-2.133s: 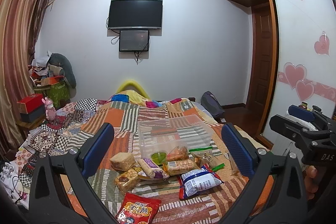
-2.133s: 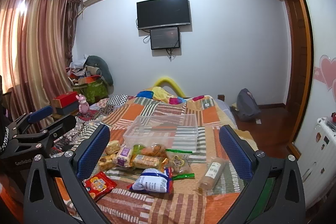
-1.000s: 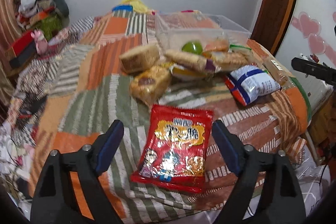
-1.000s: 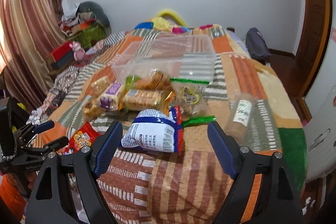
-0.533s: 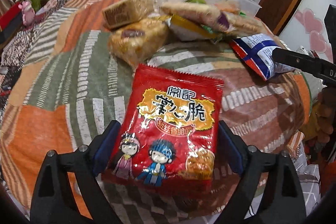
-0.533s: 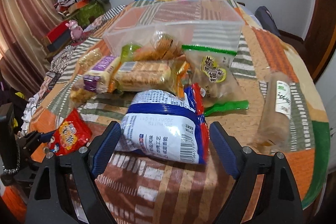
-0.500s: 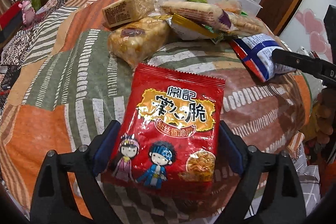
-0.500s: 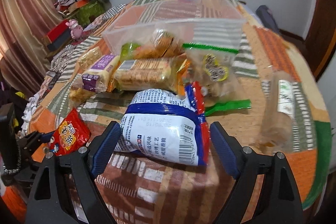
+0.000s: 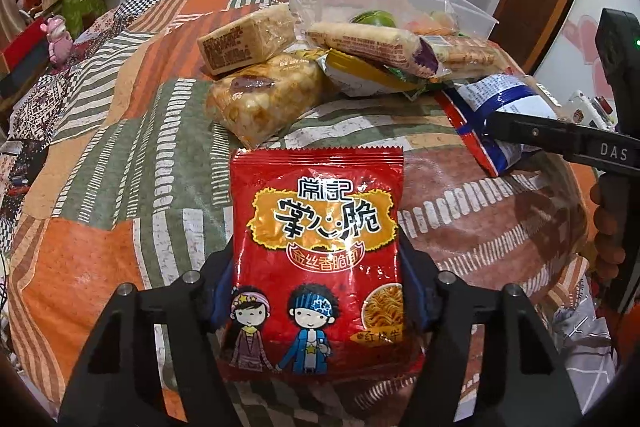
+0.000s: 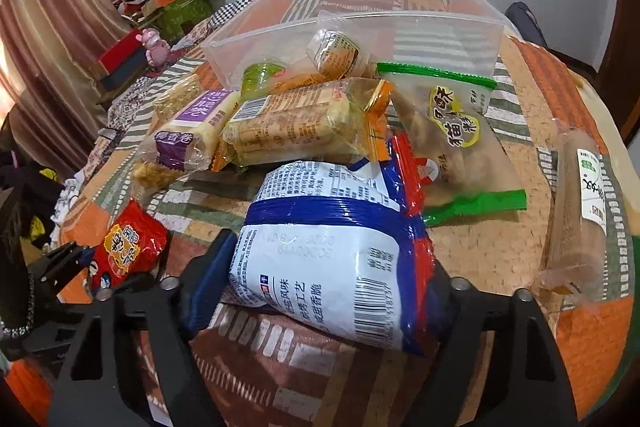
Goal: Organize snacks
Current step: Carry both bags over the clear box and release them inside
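Moved: both hand-held grippers dropped from room height onto the bed's snacks.
Left hand-held gripper [image 9: 316, 291]: clamped on red foil noodle-snack packet [image 9: 320, 259], lower centre.
Right hand-held gripper [image 10: 320, 291]: gripping white-and-blue crinkly bag [image 10: 332, 259], lower centre.
Meaning: both ready for clear plastic bin [image 10: 400, 27], upper centre.

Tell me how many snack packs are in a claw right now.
2: the red noodle pack in the left claw, the blue-white bag in the right claw. None hidden.
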Available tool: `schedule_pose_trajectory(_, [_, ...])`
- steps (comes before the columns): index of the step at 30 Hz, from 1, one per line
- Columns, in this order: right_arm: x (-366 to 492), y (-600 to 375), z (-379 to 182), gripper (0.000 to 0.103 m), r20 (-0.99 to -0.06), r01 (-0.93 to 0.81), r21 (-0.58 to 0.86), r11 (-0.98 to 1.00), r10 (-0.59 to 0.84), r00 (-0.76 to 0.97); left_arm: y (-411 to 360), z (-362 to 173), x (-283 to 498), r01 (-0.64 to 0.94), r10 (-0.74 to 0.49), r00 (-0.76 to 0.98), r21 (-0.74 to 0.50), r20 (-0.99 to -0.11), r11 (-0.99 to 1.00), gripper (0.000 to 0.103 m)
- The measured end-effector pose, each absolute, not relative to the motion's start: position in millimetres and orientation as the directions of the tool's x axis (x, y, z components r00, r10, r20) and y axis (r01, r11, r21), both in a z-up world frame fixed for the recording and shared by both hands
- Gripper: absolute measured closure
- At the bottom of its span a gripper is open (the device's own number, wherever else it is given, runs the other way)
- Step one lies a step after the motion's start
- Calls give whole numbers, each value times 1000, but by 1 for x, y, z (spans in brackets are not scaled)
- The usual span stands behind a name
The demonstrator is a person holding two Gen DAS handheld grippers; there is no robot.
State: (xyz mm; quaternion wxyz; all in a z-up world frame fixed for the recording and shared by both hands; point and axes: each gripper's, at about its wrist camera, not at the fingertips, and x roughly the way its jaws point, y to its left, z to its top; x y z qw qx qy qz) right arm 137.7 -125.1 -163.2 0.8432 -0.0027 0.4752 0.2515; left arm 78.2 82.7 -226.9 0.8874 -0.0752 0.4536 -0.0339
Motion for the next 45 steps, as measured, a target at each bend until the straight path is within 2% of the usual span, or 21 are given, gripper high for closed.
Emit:
schedule_pose_trajectory(9, [125,-136,-152,45,-790,-436,230,870,429,438,82,-199,63,-21,-99,634,-145,-767,989,37])
schedule_pose_trajectory(20, [111,-153,-122,46,-739,-431,213,877,433,516,78,-138,69,-24,-75,729,-135,-680,991,37])
schedule_pose_trajectory(30, [117,-164,-76,46,-638,-433,188,882,445,629,60,-83,97,8,-78,807,-122,-585,993,37])
schedule_pose_trajectory(35, [132,-165,-56,46,-586,-422,173,890,438,682,55,-65,122,17,-108,823,-165,-558,986,37])
schedule_pose_trajectory(45, [165,-157,-41,46,-525,-415,144,898,425,738,46,-51,187,7,-88,838,-151,-539,988,37])
